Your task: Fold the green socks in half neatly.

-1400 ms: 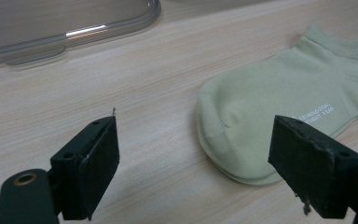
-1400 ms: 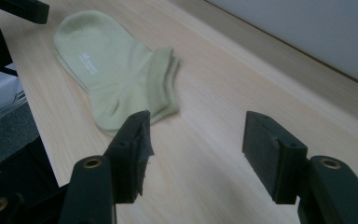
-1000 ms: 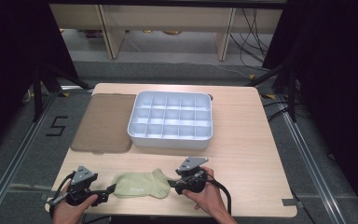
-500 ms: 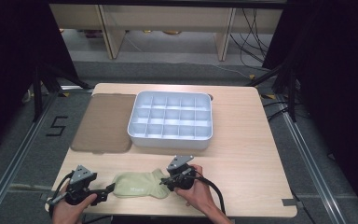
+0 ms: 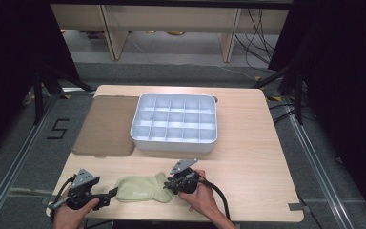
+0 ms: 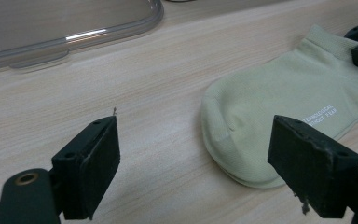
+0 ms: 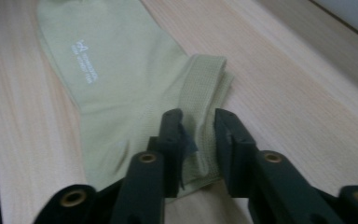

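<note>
The pale green sock (image 5: 140, 189) lies flat in front of the compartment tray (image 5: 175, 124). Its ribbed cuff (image 7: 204, 88) is being pinched by the right gripper (image 7: 198, 140), jaws just closing narrowly. The left gripper (image 6: 193, 163) is held wide at the toe. Next, a firm toe grip seems called for.

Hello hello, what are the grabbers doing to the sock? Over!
Right gripper just closing on the pale green fabric sock's ribbed cuff. Left gripper open, toe between jaws. Nothing in the way.
</note>
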`<control>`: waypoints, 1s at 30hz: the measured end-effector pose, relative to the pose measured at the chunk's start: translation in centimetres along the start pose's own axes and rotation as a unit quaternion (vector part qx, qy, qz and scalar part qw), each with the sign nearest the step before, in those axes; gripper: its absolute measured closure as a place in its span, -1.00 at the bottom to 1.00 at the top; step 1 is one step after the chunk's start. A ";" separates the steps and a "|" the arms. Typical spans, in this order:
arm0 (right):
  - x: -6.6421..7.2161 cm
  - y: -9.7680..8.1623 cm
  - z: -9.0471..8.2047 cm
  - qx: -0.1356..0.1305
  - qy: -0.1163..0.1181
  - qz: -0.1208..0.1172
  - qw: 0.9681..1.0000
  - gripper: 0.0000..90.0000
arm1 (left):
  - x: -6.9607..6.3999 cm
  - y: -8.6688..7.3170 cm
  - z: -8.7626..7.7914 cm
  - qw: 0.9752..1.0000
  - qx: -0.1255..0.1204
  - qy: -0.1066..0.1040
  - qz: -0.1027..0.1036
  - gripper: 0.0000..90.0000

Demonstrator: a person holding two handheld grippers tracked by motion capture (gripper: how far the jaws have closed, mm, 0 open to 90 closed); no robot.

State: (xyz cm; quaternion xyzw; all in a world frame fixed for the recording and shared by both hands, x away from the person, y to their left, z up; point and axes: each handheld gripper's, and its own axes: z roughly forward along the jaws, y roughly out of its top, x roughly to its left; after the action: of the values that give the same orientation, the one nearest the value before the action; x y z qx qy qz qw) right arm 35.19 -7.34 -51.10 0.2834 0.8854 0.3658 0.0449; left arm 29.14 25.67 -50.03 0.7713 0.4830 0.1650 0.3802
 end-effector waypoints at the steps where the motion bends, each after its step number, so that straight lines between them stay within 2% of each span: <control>1: 0.0 0.0 -0.1 0.001 0.000 -0.009 1.000 0.76 | 0.0 0.0 -0.1 1.000 0.004 0.001 0.002 -0.65; 3: 0.1 0.1 -0.1 0.005 -0.006 -0.021 1.000 0.79 | 0.1 0.0 -0.1 1.000 0.004 0.003 0.014 -0.65; 4: 0.3 0.2 -0.2 0.000 -0.004 -0.022 1.000 0.80 | 0.1 0.0 -0.1 1.000 0.005 0.002 0.006 -0.65; 5: 0.3 0.2 -0.2 -0.004 -0.005 -0.030 1.000 0.80 | 0.0 0.0 0.0 1.000 -0.004 0.000 -0.002 -0.65; 12: 0.8 0.9 -1.3 -0.007 0.001 -0.056 0.998 0.81 | 0.2 0.1 -0.2 1.000 0.001 0.004 0.007 -0.65; 14: 0.8 0.9 -1.5 -0.004 0.008 -0.049 0.999 0.81 | 0.2 0.0 -0.2 1.000 0.000 0.002 0.004 -0.65; 15: 0.8 1.0 -1.6 -0.011 0.011 -0.050 0.999 0.81 | 0.1 0.0 -0.1 1.000 -0.007 0.000 -0.002 -0.65; 17: 0.8 1.4 -2.5 -0.005 0.019 -0.058 0.998 0.81 | 0.1 0.0 -0.1 1.000 -0.005 0.000 0.000 -0.65; 18: 0.8 1.4 -2.5 -0.012 0.020 -0.058 0.998 0.81 | -0.1 0.0 0.0 1.000 -0.014 0.001 -0.014 -0.65; 20: 0.7 1.4 -2.9 -0.010 0.018 -0.062 0.998 0.82 | 0.0 0.0 -0.1 1.000 -0.005 0.004 -0.008 -0.65; 21: 0.5 1.3 -3.4 -0.008 0.019 -0.063 0.998 0.82 | 0.1 0.1 -0.2 1.000 -0.005 0.007 0.002 -0.65; 23: 0.2 1.0 -4.0 -0.008 0.019 -0.062 0.998 0.82 | 0.1 0.0 -0.2 1.000 -0.006 0.003 0.002 -0.65; 24: 0.1 0.8 -4.3 -0.008 0.020 -0.062 0.998 0.82 | -0.2 0.0 -0.1 1.000 -0.016 0.003 -0.012 -0.65; 25: 0.1 0.8 -4.3 -0.008 0.020 -0.062 0.998 0.82 | -0.2 0.0 -0.1 1.000 -0.016 0.003 -0.012 -0.65; 26: -0.1 0.6 -4.7 -0.006 0.021 -0.063 0.998 0.82 | 0.0 0.0 -0.2 1.000 -0.005 0.003 -0.002 -0.65; 27: -0.3 0.3 -5.2 -0.002 0.019 -0.060 0.998 0.82 | -0.1 0.0 -0.1 1.000 -0.015 0.003 -0.011 -0.65; 29: -0.8 -0.1 -5.9 0.002 0.021 -0.061 0.998 0.82 | 0.1 0.1 -0.2 1.000 -0.002 0.001 0.004 -0.64; 30: -1.1 -0.3 -6.2 0.003 0.018 -0.063 0.998 0.82 | -0.2 0.0 -0.1 1.000 -0.016 -0.002 -0.007 -0.64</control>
State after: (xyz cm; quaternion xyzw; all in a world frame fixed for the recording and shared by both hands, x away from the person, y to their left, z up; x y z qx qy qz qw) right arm 34.14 -11.99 -46.92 0.2203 0.9032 0.3648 0.0515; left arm 29.01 25.54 -49.93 0.7622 0.4847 0.1685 0.3946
